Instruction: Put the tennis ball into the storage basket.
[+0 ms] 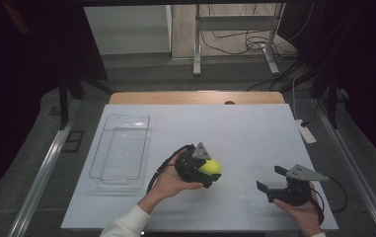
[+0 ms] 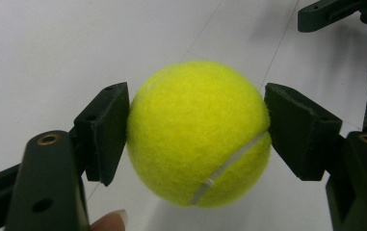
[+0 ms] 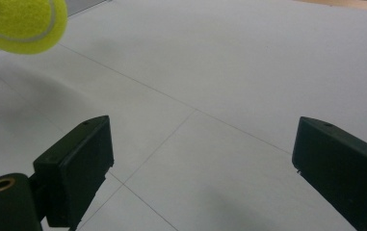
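Note:
A yellow tennis ball (image 1: 210, 168) is held above the white table sheet (image 1: 244, 133) near the middle. My left gripper (image 1: 209, 172) is shut on it. In the left gripper view both black pads (image 2: 105, 130) press the ball (image 2: 198, 132) from either side. My right gripper (image 1: 268, 183) rests low at the front right of the table, jaws wide open with nothing between them. In the right gripper view its fingers (image 3: 77, 163) frame bare sheet, and the ball (image 3: 24, 21) shows at the top left corner.
A clear plastic tray (image 1: 121, 148) lies on the left part of the sheet. The wooden table edge (image 1: 195, 97) runs along the back. A small white device (image 1: 306, 132) sits at the sheet's right edge. Metal stand legs and cables are on the floor beyond.

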Demonstrator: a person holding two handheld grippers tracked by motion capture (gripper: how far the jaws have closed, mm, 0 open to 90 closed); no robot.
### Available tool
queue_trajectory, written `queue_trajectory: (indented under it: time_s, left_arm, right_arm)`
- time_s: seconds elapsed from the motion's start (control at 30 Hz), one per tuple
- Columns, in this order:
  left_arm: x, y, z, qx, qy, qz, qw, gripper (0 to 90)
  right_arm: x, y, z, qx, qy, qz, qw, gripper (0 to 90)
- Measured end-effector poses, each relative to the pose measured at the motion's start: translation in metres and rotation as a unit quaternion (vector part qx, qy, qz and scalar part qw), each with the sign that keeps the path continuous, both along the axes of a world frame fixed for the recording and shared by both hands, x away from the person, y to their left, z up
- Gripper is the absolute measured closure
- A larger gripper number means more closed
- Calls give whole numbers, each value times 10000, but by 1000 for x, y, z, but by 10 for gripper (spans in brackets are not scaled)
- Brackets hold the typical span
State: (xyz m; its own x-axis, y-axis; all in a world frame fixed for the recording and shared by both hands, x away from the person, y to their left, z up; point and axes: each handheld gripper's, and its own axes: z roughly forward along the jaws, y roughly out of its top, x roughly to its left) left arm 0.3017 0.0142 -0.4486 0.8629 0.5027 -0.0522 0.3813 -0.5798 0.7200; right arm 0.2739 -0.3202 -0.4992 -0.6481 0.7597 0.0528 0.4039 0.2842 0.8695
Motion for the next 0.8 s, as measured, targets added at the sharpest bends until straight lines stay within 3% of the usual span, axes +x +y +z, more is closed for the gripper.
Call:
queue_trajectory:
  time_s: [0.8]
  left_arm:
    - [-1, 16, 16, -247, -212, 197, 9993, 276]
  right_arm:
    - [0, 0, 0, -13, -3, 0, 10000, 73]
